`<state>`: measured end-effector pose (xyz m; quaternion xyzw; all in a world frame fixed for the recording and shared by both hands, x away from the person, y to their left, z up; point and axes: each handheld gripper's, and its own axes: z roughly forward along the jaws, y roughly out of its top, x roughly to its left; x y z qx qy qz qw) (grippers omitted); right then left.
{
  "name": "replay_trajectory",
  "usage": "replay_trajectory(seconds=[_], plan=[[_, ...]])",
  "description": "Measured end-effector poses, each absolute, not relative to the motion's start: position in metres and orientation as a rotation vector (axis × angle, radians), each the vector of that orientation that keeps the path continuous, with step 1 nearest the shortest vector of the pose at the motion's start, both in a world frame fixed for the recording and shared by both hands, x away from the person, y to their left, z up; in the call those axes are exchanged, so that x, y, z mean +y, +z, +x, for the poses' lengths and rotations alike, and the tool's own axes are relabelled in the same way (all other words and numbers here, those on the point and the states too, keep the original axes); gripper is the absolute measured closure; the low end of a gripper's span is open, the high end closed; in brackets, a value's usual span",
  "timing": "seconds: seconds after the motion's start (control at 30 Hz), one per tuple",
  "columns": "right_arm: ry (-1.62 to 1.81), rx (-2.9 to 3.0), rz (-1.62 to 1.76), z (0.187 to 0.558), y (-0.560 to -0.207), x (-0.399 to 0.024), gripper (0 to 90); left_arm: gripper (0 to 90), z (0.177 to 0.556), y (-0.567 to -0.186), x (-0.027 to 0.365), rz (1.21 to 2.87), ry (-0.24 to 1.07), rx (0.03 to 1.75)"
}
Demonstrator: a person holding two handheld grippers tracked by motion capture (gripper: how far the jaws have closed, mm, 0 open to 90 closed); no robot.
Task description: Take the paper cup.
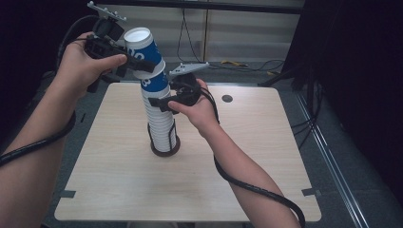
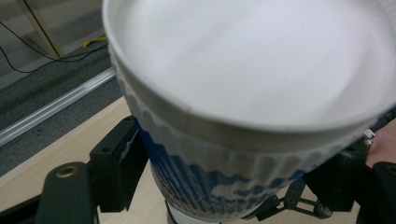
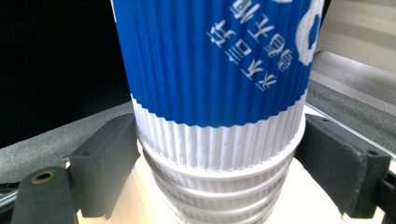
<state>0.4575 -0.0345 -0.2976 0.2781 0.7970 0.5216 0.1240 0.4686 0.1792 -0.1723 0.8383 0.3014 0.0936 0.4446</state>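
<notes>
A tall stack of ribbed paper cups [image 1: 161, 126] stands in a black wire holder [image 1: 165, 149] on the wooden table [image 1: 119, 180]. The two uppermost cups are blue and white. My left gripper [image 1: 140, 61] is shut on the top cup [image 1: 140, 45], which leans left above the stack. Its white round end [image 2: 243, 84] is close to the camera, and my left gripper [image 2: 224, 186] has a pad on each side of it. My right gripper [image 1: 159, 102] is shut on the stack just below the second blue cup [image 1: 154, 80]. In the right gripper view, my right gripper [image 3: 219, 177] presses against the white rims [image 3: 219, 158].
A round dark hole [image 1: 227, 99] sits near the table's far edge. Cables [image 1: 237, 64] lie on the grey floor behind the table. A metal rail [image 1: 328, 156] runs along the floor to the right. Each gripper's cable trails along its forearm.
</notes>
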Motion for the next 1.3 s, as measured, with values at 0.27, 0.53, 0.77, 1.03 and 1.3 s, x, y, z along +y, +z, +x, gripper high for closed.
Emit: replay_trajectory(seconds=[0.27, 0.53, 0.77, 1.03, 1.3], plan=[[1.518, 2.325, 0.807, 0.456, -0.297, -0.035, 13.4, 23.0, 0.464, -0.166, 0.183, 2.060, 0.236, 0.735], [1.514, 2.326, 0.807, 0.457, -0.297, -0.035, 13.5, 23.0, 0.461, -0.158, 0.190, 2.046, 0.245, 0.740], [1.515, 2.327, 0.804, 0.457, -0.298, -0.036, 13.6, 22.9, 0.457, -0.160, 0.204, 2.034, 0.231, 0.742], [1.514, 2.329, 0.804, 0.456, -0.298, -0.036, 13.9, 22.9, 0.452, -0.171, 0.222, 2.001, 0.214, 0.757], [1.511, 2.327, 0.801, 0.455, -0.298, -0.036, 14.2, 22.9, 0.445, -0.175, 0.243, 1.983, 0.214, 0.770]])
